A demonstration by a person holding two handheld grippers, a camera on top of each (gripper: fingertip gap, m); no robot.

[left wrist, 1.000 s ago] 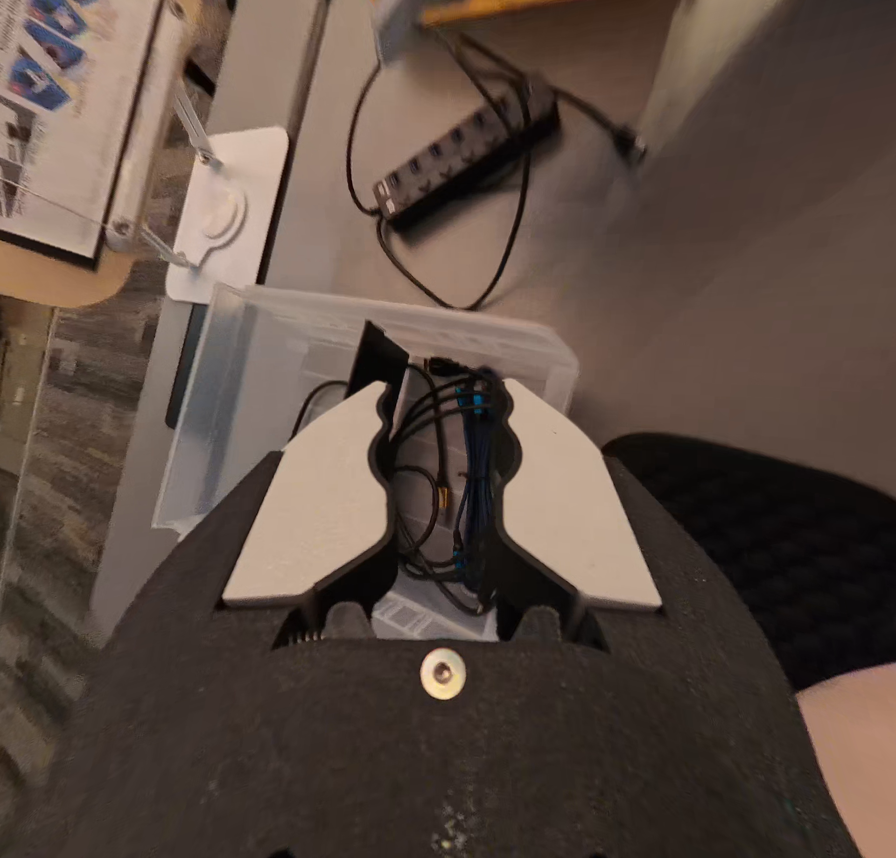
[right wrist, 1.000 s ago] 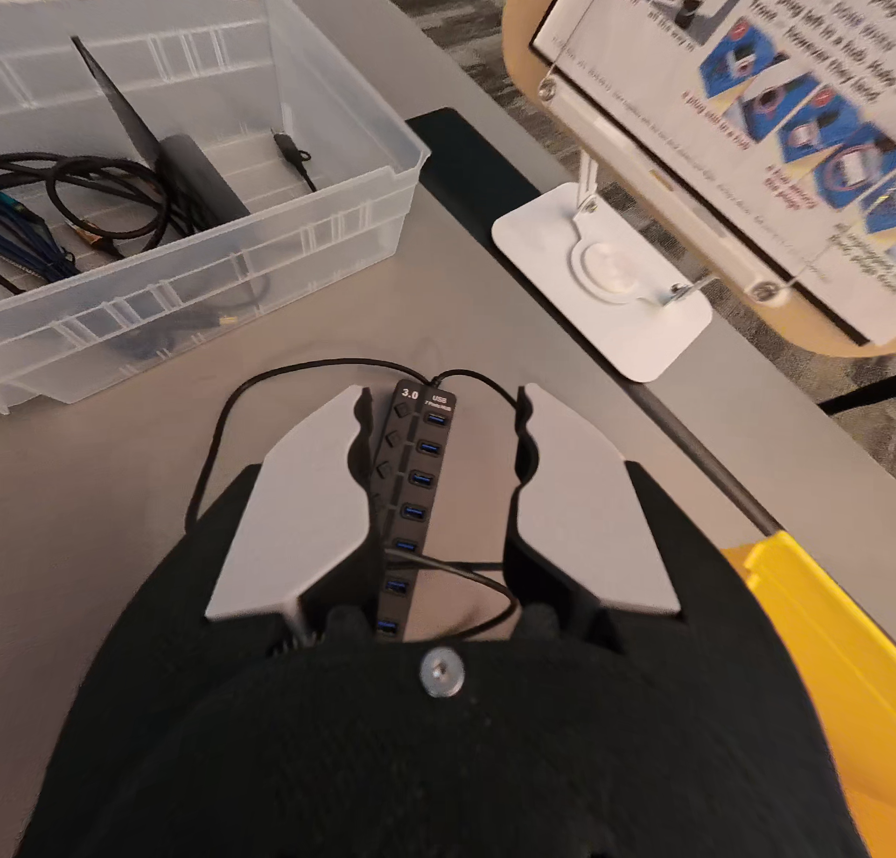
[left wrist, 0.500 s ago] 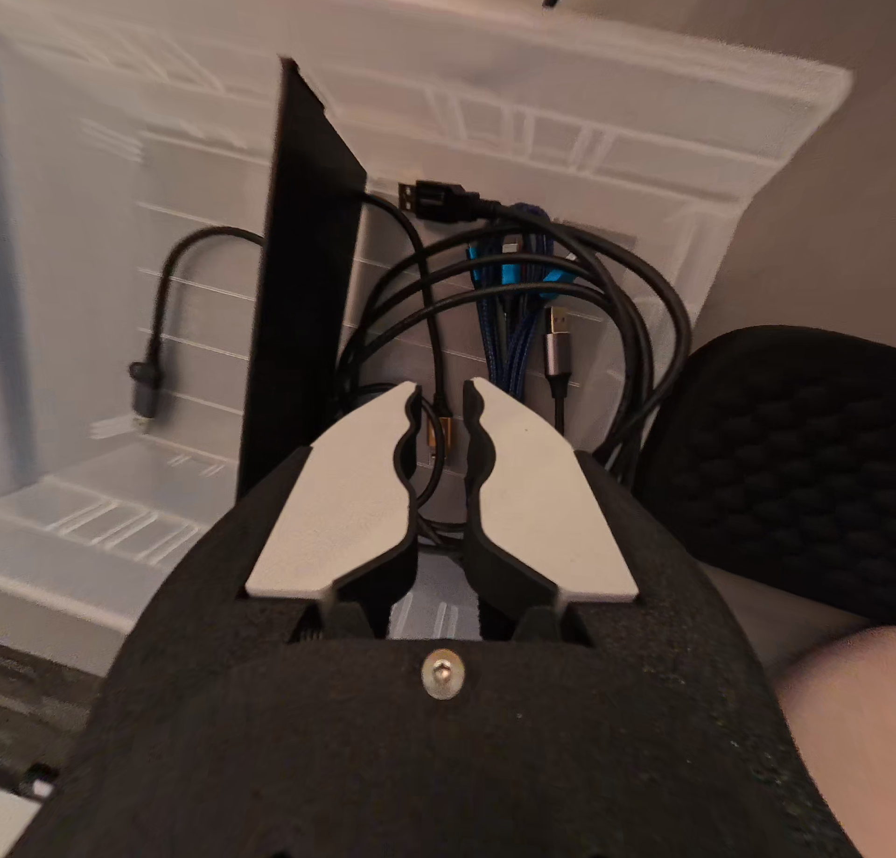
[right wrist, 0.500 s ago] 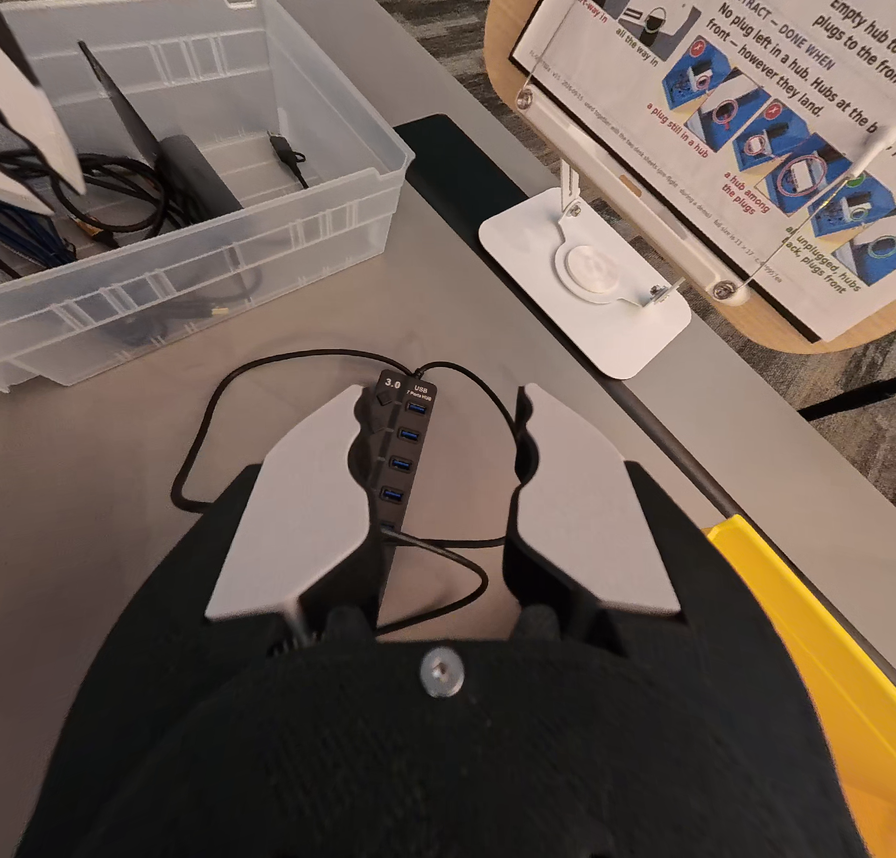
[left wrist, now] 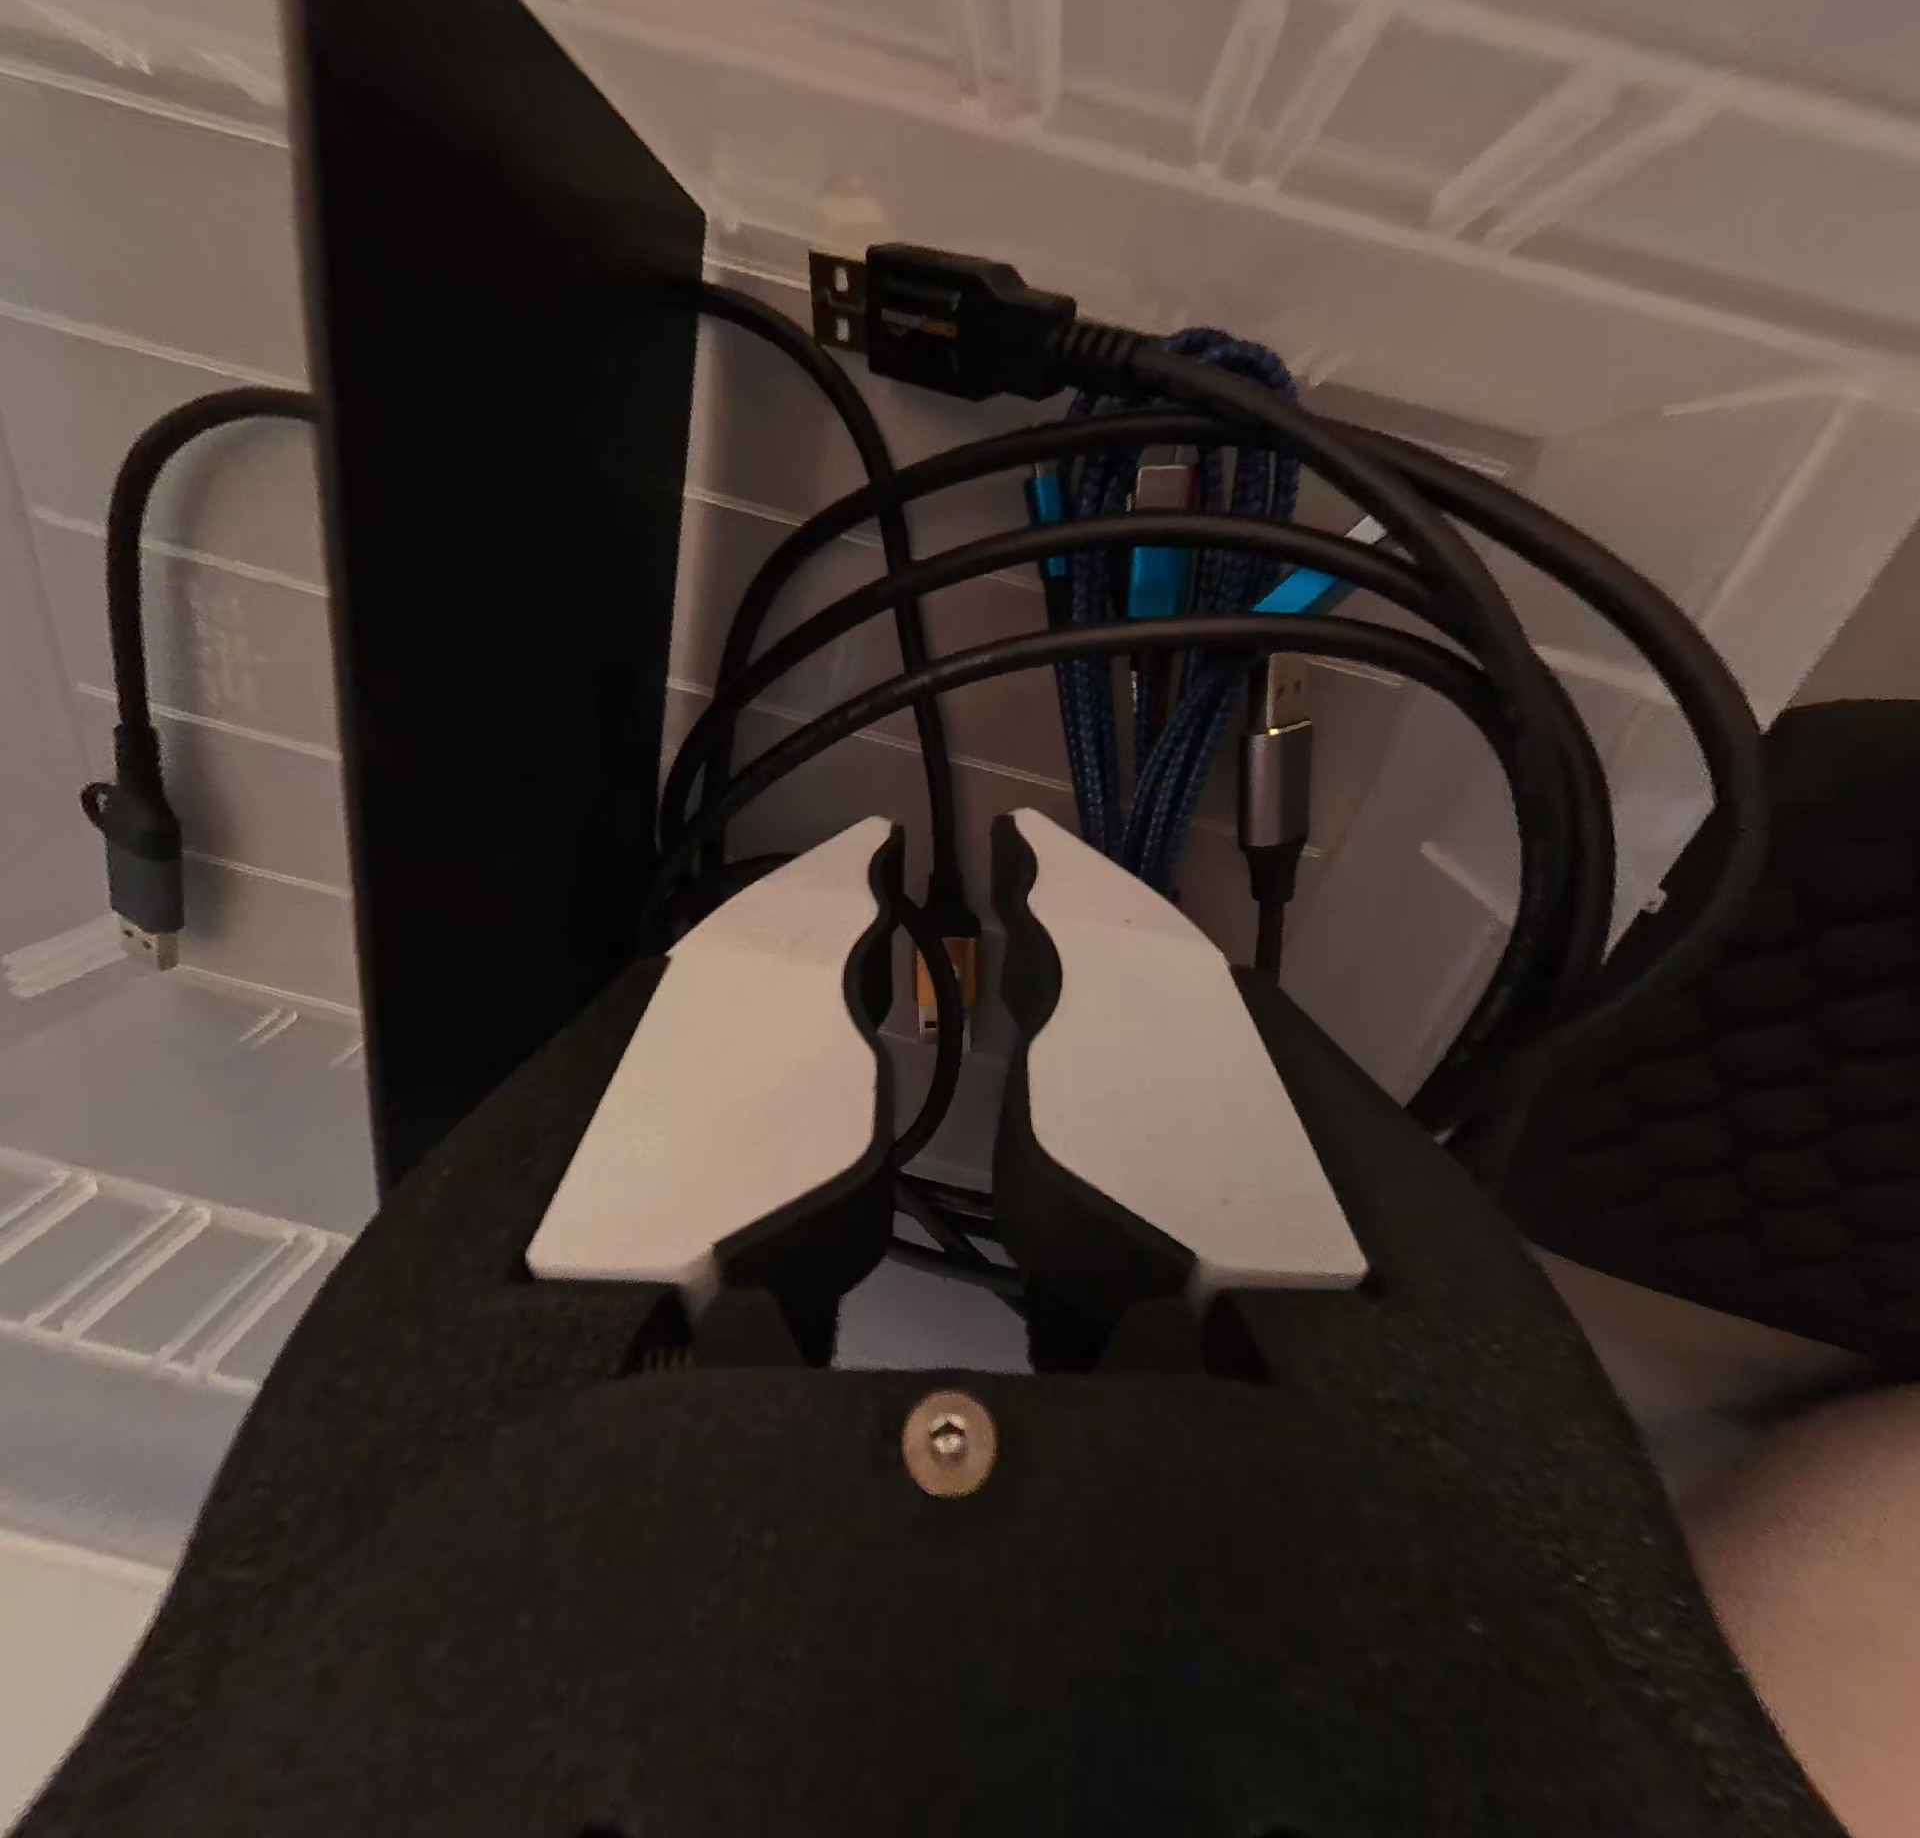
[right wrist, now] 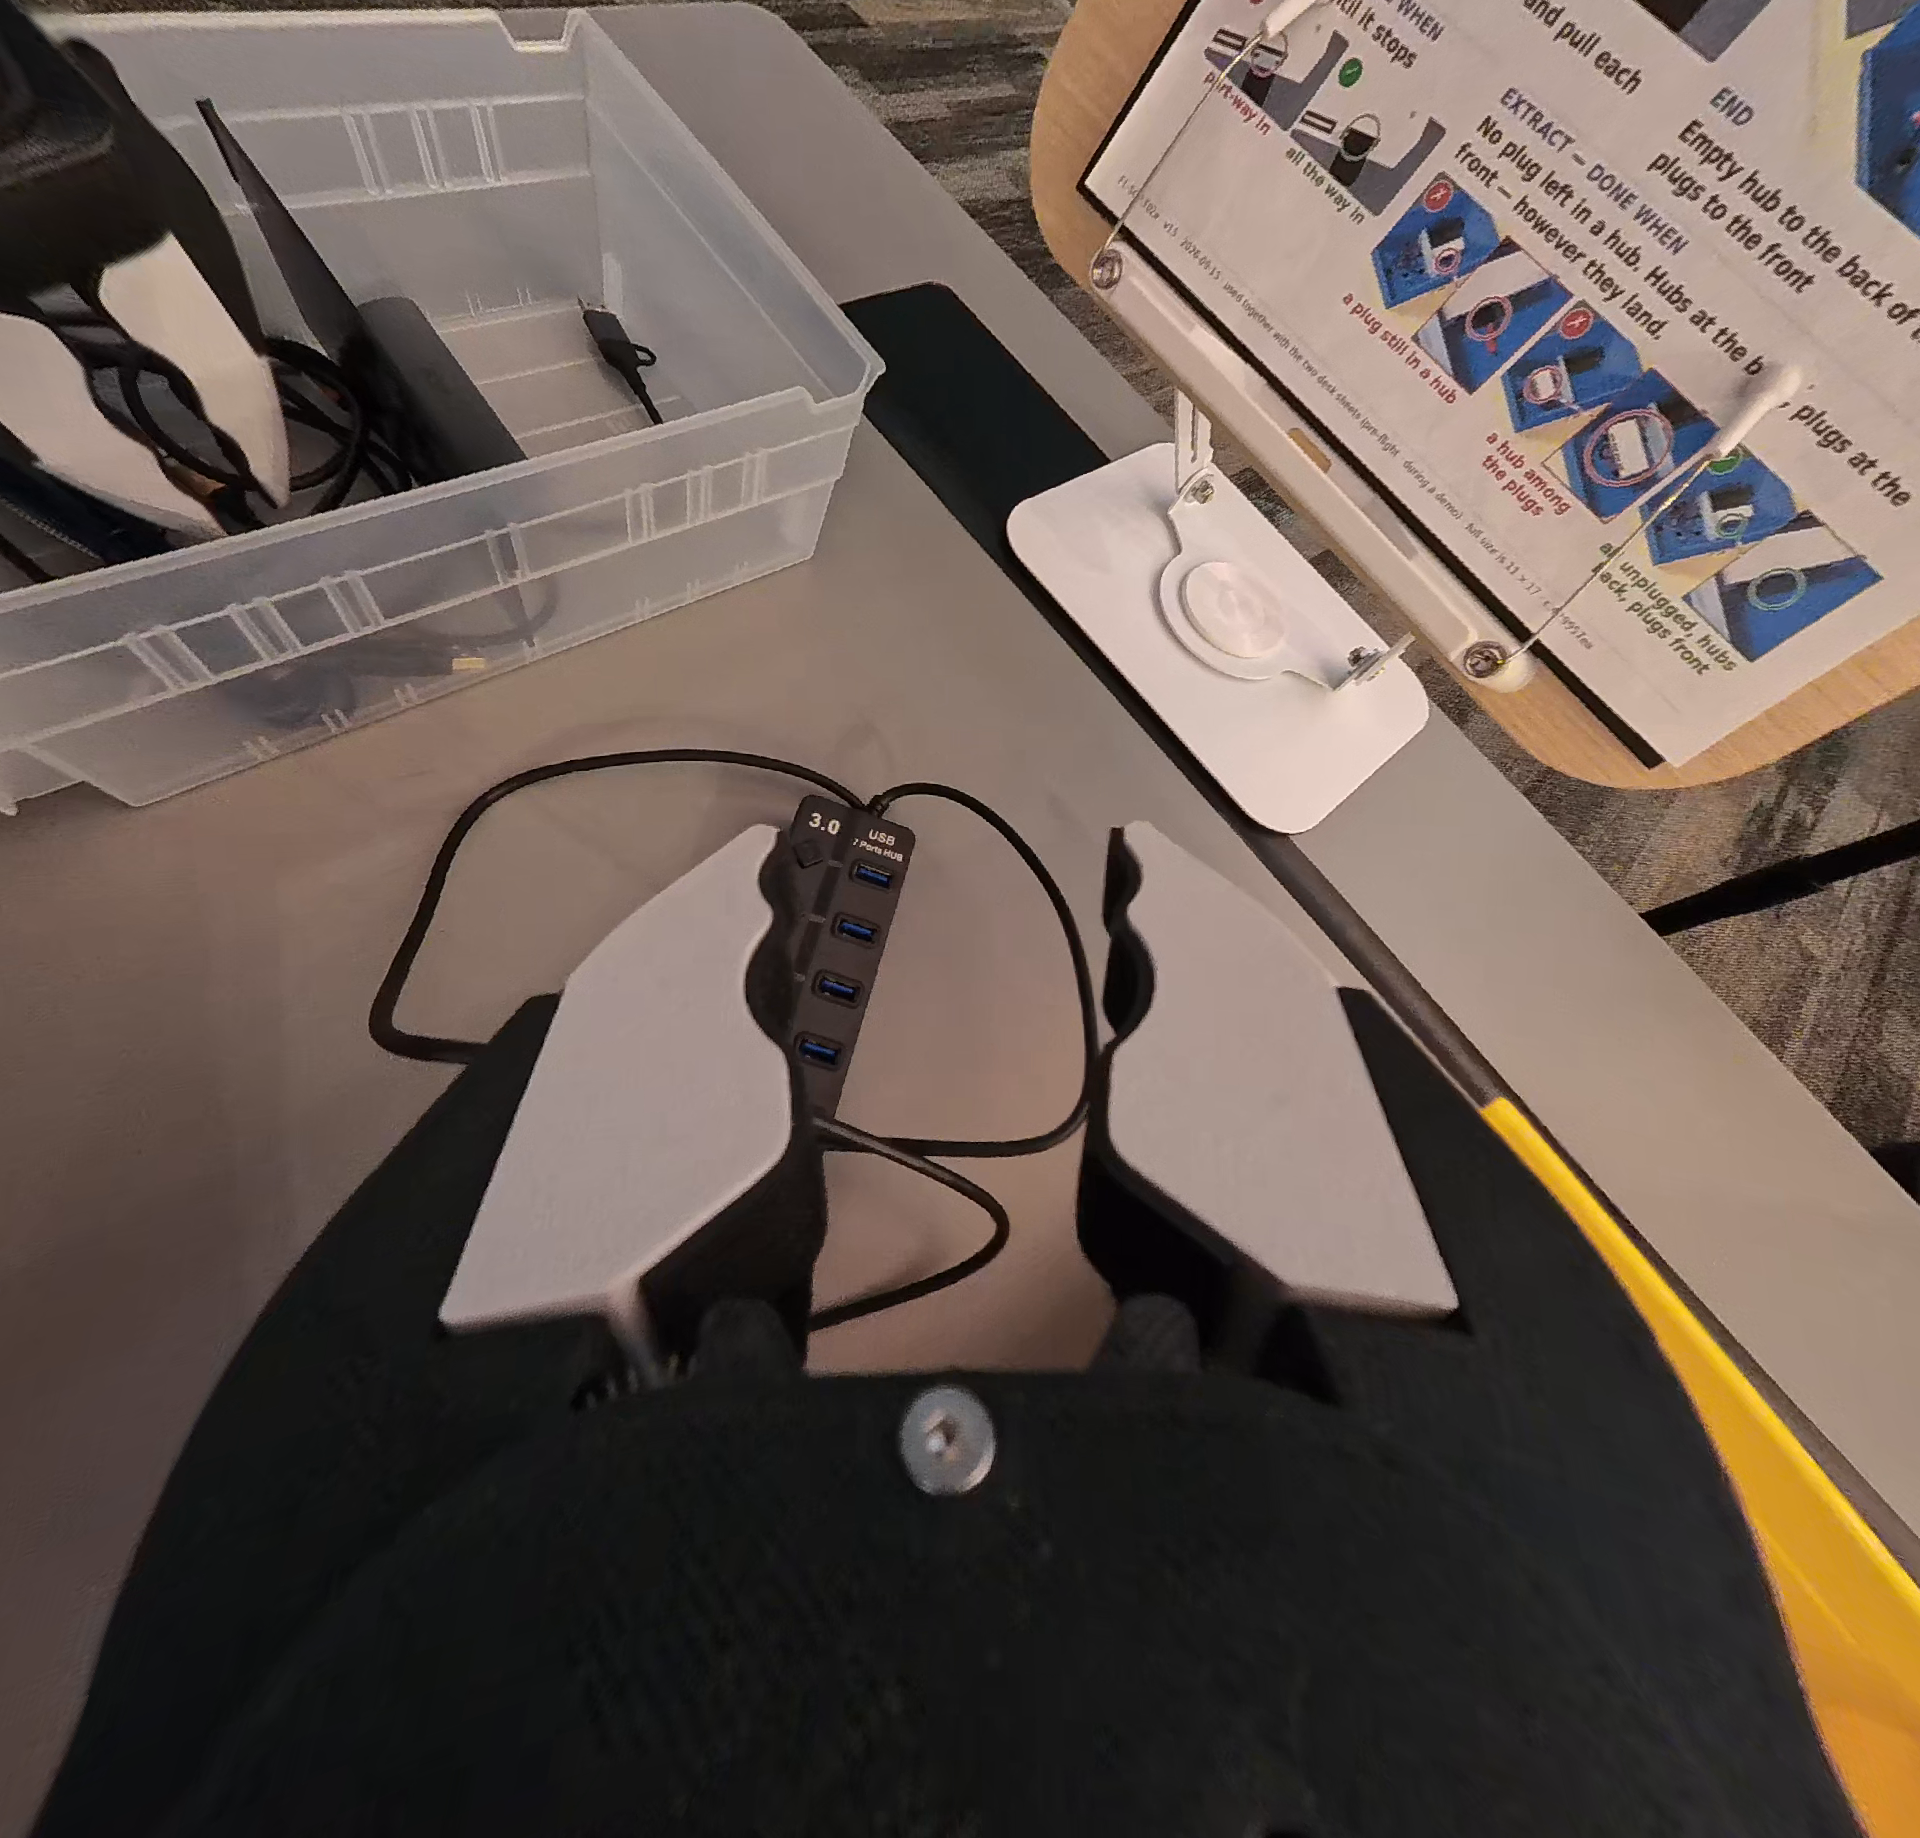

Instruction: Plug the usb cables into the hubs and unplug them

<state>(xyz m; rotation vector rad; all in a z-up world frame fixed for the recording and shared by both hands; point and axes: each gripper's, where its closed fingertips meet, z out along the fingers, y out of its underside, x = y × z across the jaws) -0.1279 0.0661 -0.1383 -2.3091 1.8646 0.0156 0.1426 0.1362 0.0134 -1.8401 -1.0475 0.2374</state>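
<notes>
In the left wrist view my left gripper [left wrist: 948, 832] is down inside the clear bin [left wrist: 1351, 126]. Its jaws stand a narrow gap apart on either side of a thin black cable's gold plug [left wrist: 940, 978], and a sliver of space shows on each side. Thick black cables with a USB plug [left wrist: 935, 328], blue braided cables [left wrist: 1174, 666] and a silver plug [left wrist: 1273, 760] lie just beyond. My right gripper [right wrist: 945, 838] is open, low over the black USB hub [right wrist: 852, 936] on the grey table [right wrist: 208, 957]. The hub lies along its left finger. The left gripper [right wrist: 156, 365] also shows in the bin.
A black divider [left wrist: 488, 541] splits the bin; a short cable [left wrist: 140, 843] lies in the left part. An instruction sheet [right wrist: 1507, 282] on a white-based stand [right wrist: 1216, 625] stands at the right. A yellow bin [right wrist: 1714, 1425] is at the lower right. A black mesh pad [left wrist: 1714, 1061] is beside the clear bin. One gripper's finger ends stand about 30 centimetres off the other's. The silver plug [left wrist: 1273, 760] lies some 5 centimetres from my left tips, 30 centimetres from my right tips. Between my right fingertips and the black USB hub [right wrist: 852, 936] there is roughly 15 centimetres.
My left gripper has dropped from above the table into the bin and its jaws have narrowed around the gold plug. My right gripper has stayed open and shifted slightly along the hub.
</notes>
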